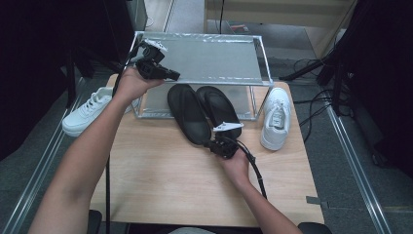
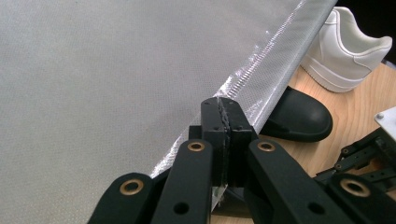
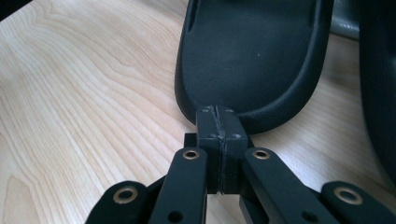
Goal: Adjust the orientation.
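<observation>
Both grippers, left point(image 1: 171, 75) and right point(image 1: 214, 145), are black, with flat linked arms pinned by brass-ringed rivets and blocky ribbed pads. Each carries a pale grey three-cornered plate on top. A black cable point(image 1: 254, 165) trails from the right one. Both forearms are sleeveless.

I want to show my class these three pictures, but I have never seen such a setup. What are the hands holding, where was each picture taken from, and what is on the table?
A person holds two hand-worked grippers. The high view looks down on the wooden table; each other picture comes from a camera riding on one gripper. The left gripper is shut at the front edge of a metal shelf. The right gripper is shut at the heel of a black slipper; whether it pinches the rim is unclear. A second black slipper lies beside it, with a white sneaker at the right and another white sneaker at the left.
</observation>
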A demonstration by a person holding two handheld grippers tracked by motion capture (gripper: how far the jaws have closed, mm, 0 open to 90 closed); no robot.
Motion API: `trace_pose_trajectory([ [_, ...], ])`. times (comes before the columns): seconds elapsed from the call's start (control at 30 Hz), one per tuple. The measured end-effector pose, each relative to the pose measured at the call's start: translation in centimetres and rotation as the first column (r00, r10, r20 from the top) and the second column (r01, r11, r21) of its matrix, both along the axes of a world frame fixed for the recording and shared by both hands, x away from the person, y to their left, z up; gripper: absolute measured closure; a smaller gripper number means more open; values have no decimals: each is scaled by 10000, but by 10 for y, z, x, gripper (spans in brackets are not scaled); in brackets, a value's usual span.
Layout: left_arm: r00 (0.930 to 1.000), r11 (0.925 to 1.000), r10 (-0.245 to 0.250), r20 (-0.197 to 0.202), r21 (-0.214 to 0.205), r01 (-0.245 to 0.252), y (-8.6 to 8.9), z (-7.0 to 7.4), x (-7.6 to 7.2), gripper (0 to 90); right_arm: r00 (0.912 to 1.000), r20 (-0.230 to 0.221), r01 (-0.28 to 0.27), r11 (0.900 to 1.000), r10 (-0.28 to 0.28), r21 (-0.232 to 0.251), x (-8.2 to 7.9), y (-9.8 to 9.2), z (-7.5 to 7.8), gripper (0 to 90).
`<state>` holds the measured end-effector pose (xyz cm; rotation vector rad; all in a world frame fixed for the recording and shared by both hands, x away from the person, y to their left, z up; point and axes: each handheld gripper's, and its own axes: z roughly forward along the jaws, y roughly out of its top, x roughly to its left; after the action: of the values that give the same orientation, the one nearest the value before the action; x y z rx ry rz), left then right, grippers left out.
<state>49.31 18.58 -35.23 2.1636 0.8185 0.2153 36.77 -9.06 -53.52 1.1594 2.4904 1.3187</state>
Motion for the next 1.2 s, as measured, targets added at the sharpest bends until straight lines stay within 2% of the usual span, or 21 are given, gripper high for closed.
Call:
trace_pose_trajectory([
  [0.47,10000,9999,-14,-55,-122,13,1,-1,1,900,9996,279,51,9992,-62,395,16,22,11,900],
  [0.8,10000,9999,30,72,-119,-29,2,-2,0,900,9993,337,167,9994,-178,317,29,36,10,900],
  [1.2,10000,9998,31,-14,-192,-31,2,-3,1,900,9990,363,252,9994,-261,239,43,55,11,900],
])
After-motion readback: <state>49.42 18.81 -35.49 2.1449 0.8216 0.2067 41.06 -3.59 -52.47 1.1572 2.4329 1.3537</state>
